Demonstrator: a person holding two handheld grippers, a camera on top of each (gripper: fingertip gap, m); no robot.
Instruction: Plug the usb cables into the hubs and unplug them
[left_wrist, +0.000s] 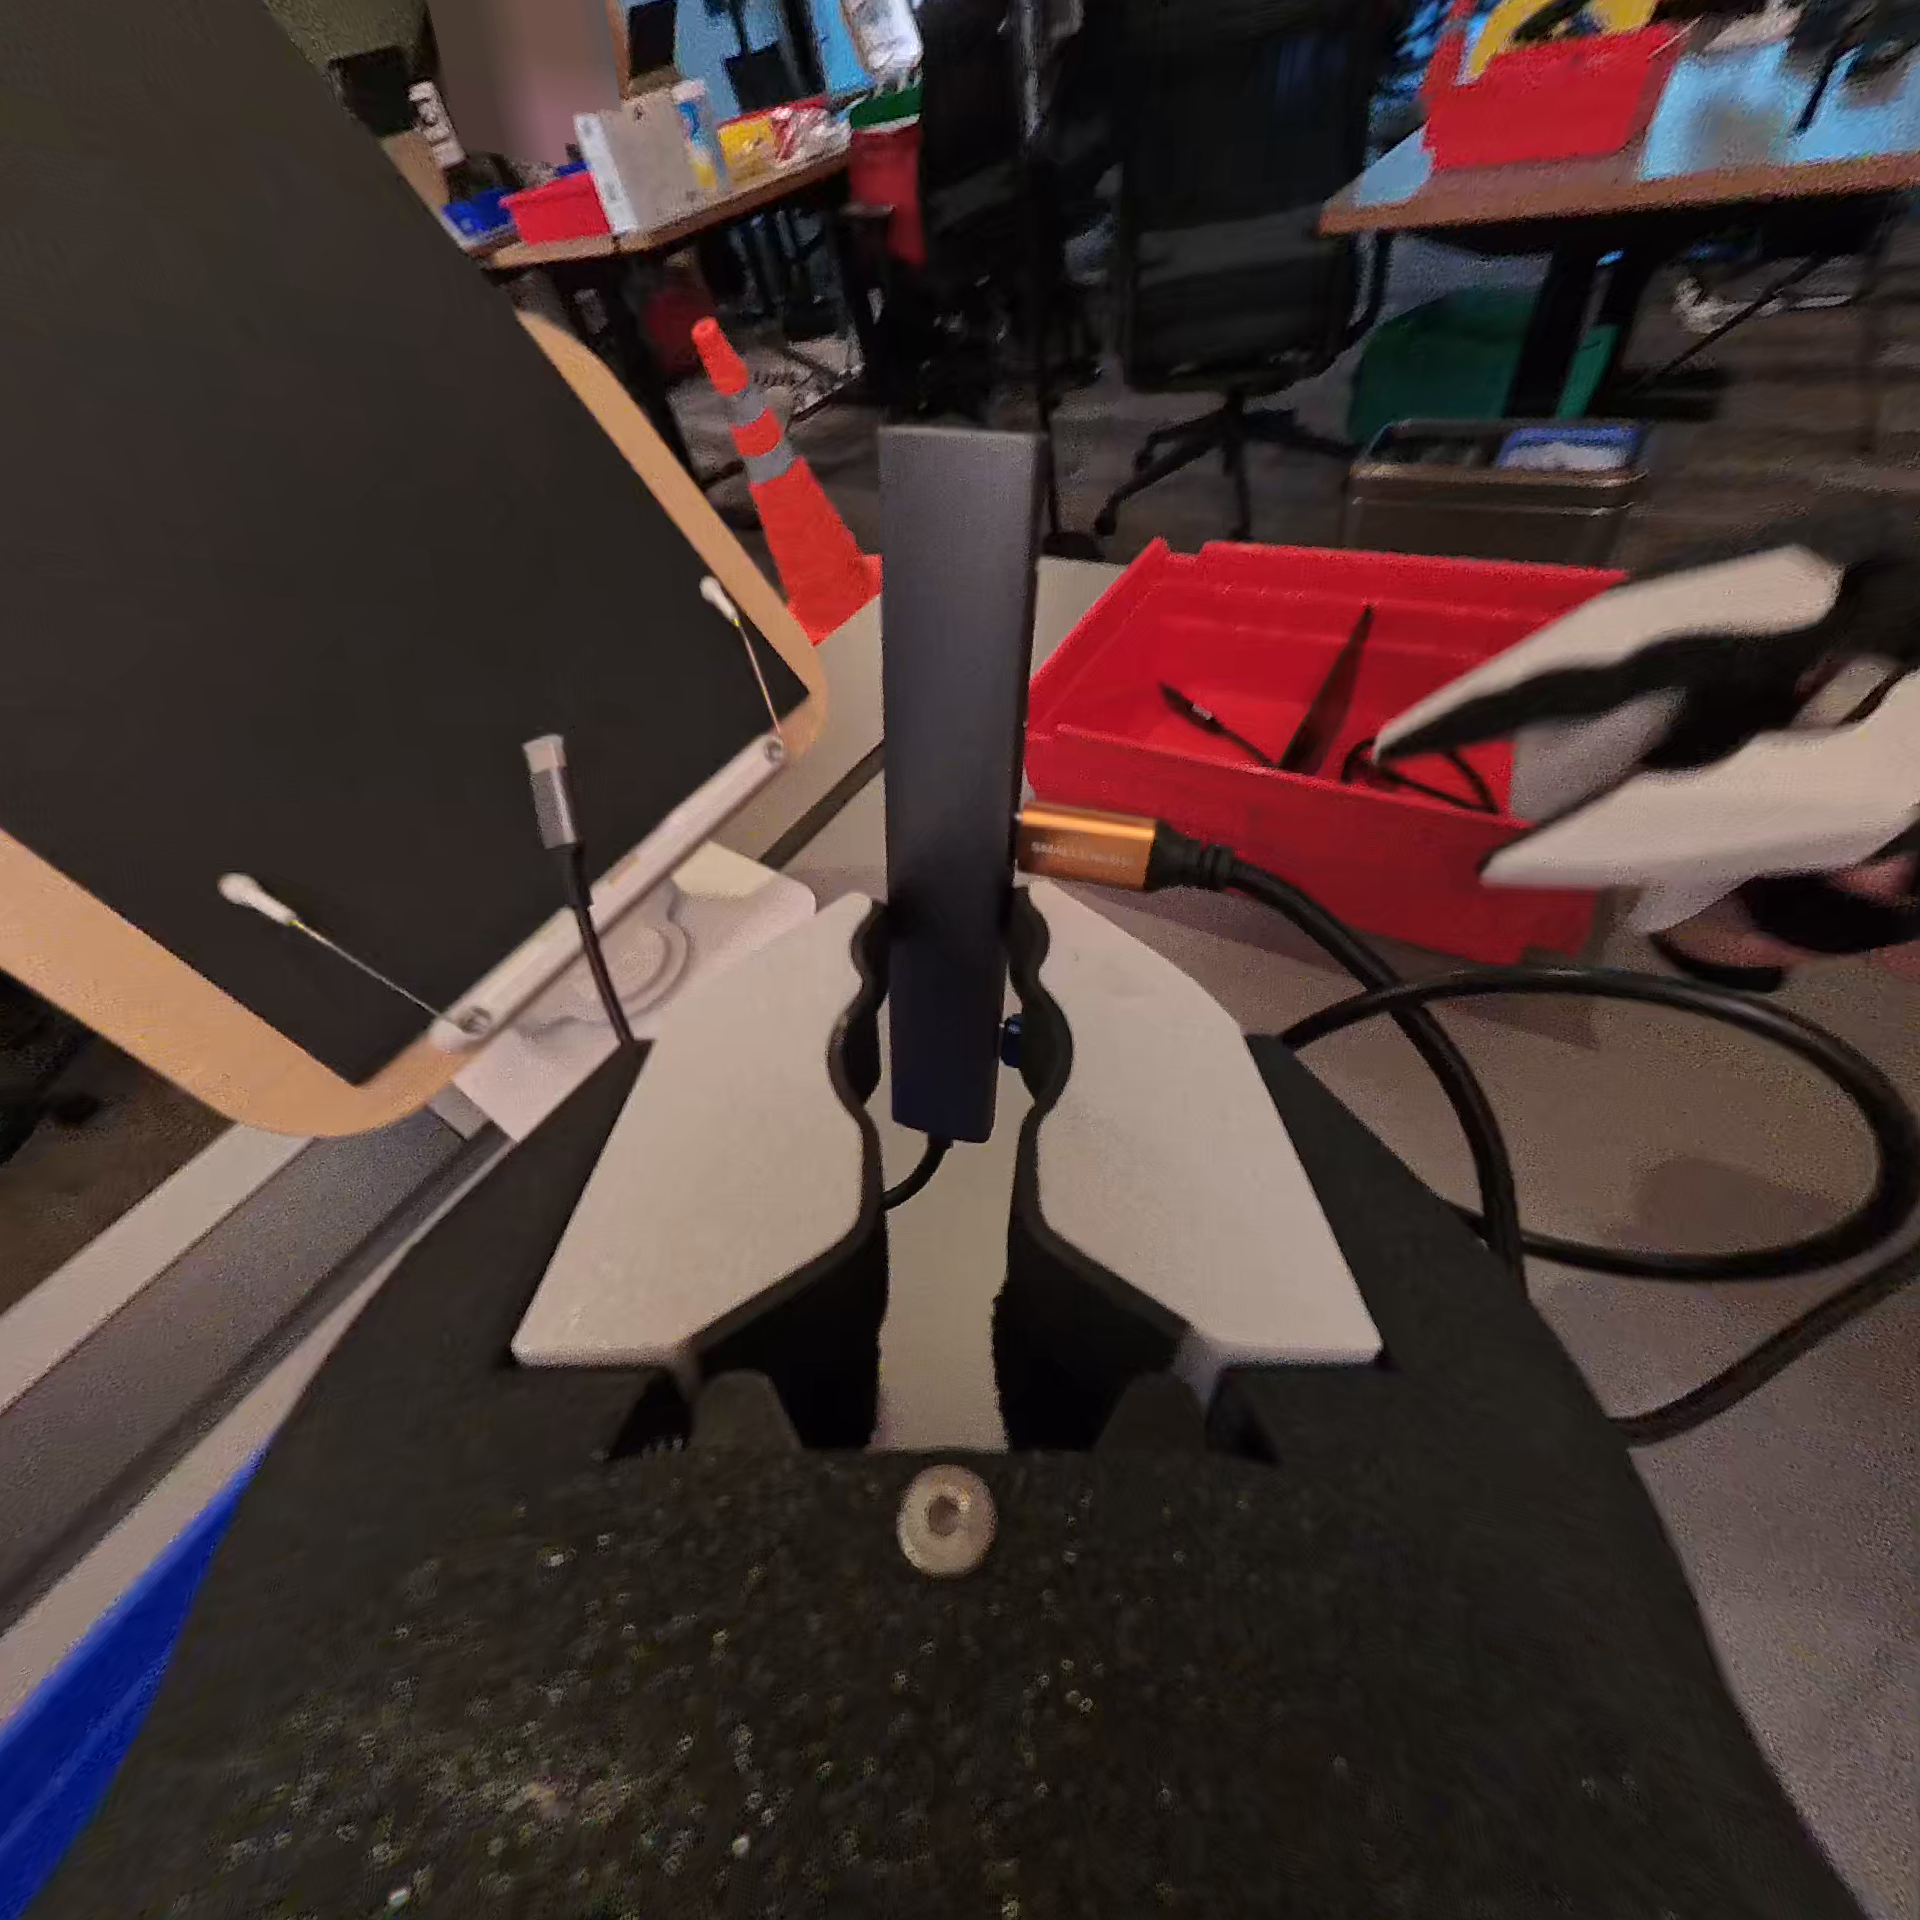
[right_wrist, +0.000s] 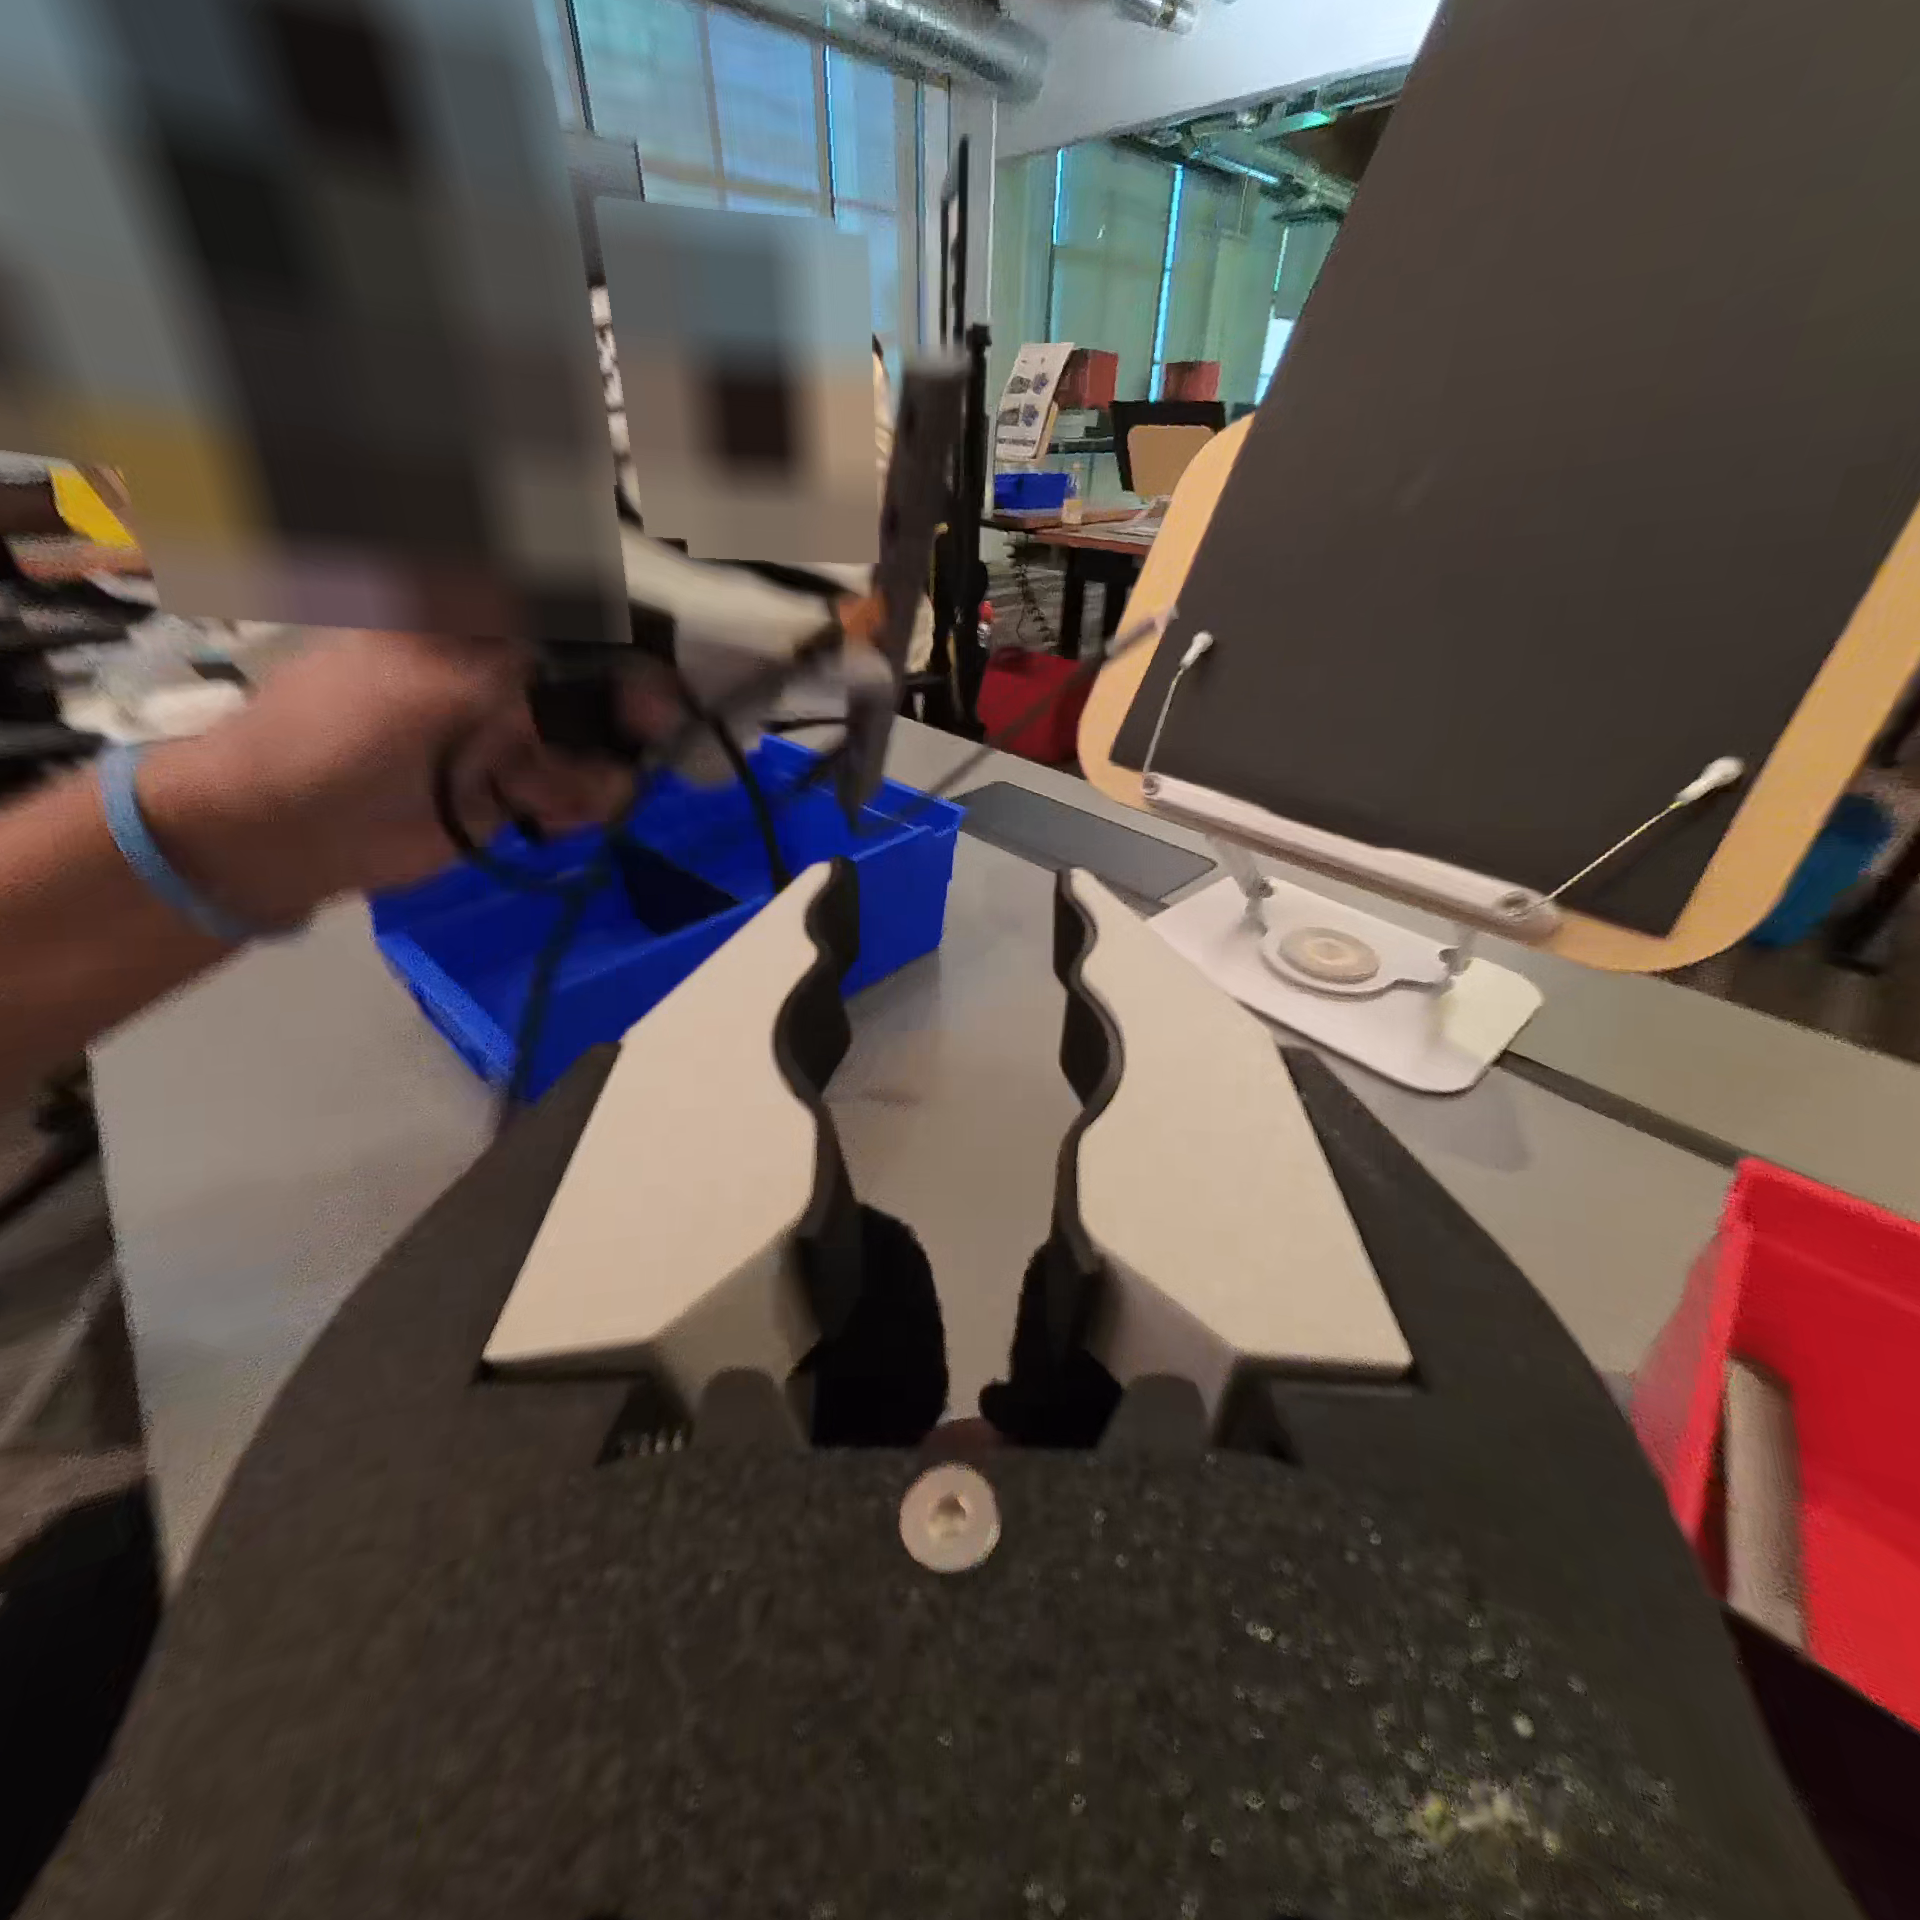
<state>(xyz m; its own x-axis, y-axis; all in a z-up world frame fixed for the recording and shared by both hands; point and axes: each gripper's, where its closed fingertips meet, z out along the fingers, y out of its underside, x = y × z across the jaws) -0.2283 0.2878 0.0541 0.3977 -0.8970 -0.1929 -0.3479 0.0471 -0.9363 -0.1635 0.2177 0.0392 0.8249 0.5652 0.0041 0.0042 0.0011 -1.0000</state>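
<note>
My left gripper (left_wrist: 945, 914) is shut on a slim dark hub (left_wrist: 956, 675) and holds it upright above the grey table. An orange-shelled plug (left_wrist: 1086, 852) on a thick black cable (left_wrist: 1455, 1060) sits in the hub's right side. The hub's own thin lead ends in a grey plug (left_wrist: 548, 790) that sticks up on the left. My right gripper (right_wrist: 951, 894) is open and empty. In the left wrist view it (left_wrist: 1439, 805) hovers just right of the orange plug, apart from it. The hub also shows blurred in the right wrist view (right_wrist: 920, 499).
A black board with a tan rim (left_wrist: 312, 520) leans on a white stand (right_wrist: 1351, 987) at the table's far edge. A red bin (left_wrist: 1299, 821) holds loose cables. A blue bin (right_wrist: 675, 956) stands under the hand (right_wrist: 312, 779) holding the left gripper. An orange cone (left_wrist: 790, 488) stands on the floor. Tip to tip, the grippers are about 11 cm apart.
</note>
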